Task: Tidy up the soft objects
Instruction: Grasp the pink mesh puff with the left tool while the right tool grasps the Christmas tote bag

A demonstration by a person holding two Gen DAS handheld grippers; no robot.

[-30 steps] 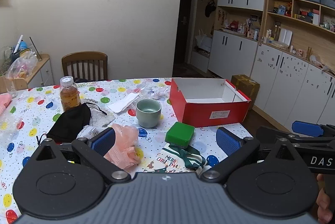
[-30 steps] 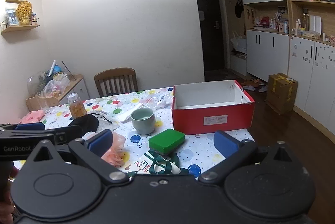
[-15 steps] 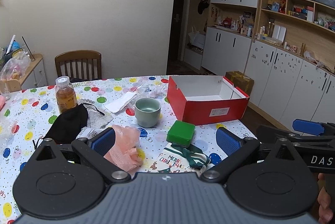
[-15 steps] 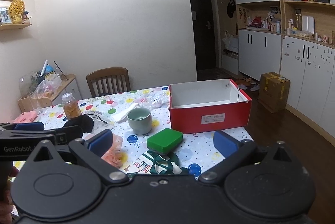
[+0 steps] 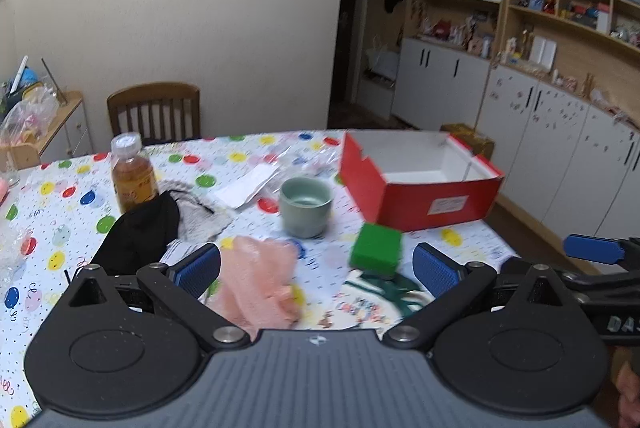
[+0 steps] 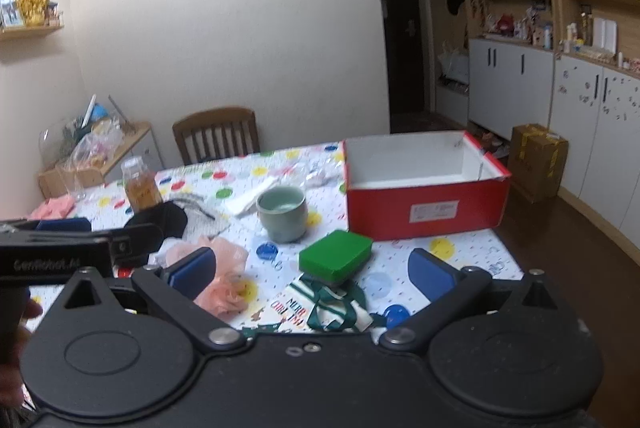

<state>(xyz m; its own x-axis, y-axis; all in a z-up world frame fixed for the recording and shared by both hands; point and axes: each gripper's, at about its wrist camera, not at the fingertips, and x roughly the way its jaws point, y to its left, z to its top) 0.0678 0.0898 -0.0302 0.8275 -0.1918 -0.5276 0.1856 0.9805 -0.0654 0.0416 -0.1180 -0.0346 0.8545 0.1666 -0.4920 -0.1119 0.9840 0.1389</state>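
the table [image 5: 60, 188] with its balloon-print cloth fills the near scene, the empty red shoebox [image 5: 420, 196] on its far right. left of the box stands a celadon cup [image 5: 306, 200], then a black cloth [image 5: 140, 232]. the pink mesh cloth [image 5: 260, 280] lies crumpled at the near edge, just ahead of the left gripper [image 5: 316, 268], toward its left finger; the green sponge [image 6: 336, 254] sits nearer the right gripper [image 6: 312, 268]. both grippers are spread wide, holding nothing. compared with a second ago, both cameras have swung slightly right and closer.
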